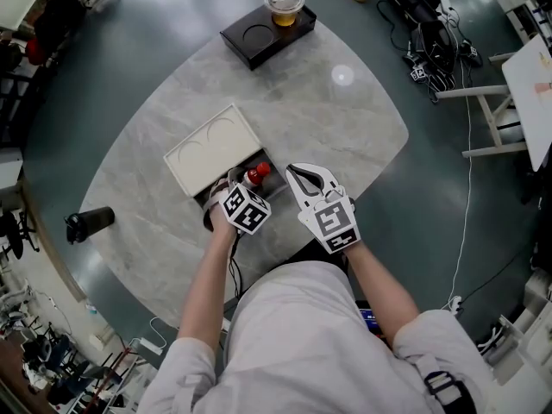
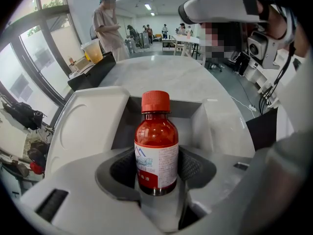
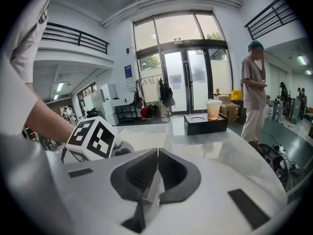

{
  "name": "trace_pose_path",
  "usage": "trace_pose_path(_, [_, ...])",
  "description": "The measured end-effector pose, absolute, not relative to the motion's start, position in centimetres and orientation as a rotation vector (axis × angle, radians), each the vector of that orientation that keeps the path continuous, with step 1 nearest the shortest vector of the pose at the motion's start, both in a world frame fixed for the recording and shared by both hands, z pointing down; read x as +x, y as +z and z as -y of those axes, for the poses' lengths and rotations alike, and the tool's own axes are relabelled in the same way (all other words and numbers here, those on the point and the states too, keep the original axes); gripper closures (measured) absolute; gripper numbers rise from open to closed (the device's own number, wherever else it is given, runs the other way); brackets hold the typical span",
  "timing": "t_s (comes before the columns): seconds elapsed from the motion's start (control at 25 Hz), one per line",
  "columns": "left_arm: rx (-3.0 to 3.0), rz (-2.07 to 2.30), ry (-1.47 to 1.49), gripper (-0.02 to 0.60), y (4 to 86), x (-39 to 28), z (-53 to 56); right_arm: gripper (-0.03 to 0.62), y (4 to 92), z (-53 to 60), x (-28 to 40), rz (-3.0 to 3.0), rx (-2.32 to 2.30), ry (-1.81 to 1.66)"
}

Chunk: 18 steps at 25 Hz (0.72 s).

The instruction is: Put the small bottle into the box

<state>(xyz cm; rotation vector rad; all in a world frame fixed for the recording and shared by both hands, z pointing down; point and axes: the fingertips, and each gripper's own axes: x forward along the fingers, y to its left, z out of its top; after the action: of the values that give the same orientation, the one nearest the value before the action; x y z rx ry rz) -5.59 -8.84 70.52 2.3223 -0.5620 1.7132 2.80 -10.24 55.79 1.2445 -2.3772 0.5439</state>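
Left gripper point(image 2: 156, 174) jaws clamped on small bottle point(image 2: 156, 143), seemingly over open box point(image 2: 194, 125), right gripper point(image 3: 157, 155) jaws together.

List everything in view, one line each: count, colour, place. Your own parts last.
table: one, grey marble.
box: one, white lid open, dark inside; table's near side.
small bottle: one, red cap, white label; gripped, at the box's opening.
tray: one, black; table's far edge.
cup: one, clear, amber drink; on the tray.
dark object: one, black; floor, left of table.
bystander: one, pale clothes; beyond the table.
left gripper: one, white; shut on the small bottle.
right gripper: one, white; jaws together, empty.
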Motion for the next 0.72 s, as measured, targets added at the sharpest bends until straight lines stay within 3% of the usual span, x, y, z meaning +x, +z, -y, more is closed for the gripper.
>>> trace_pose_path(0.72, [2.248,0.494,1.799,0.353,72.1,-5.8,8.2,0.568,55.6,10.4,2.7,2.375,1.229,0.554])
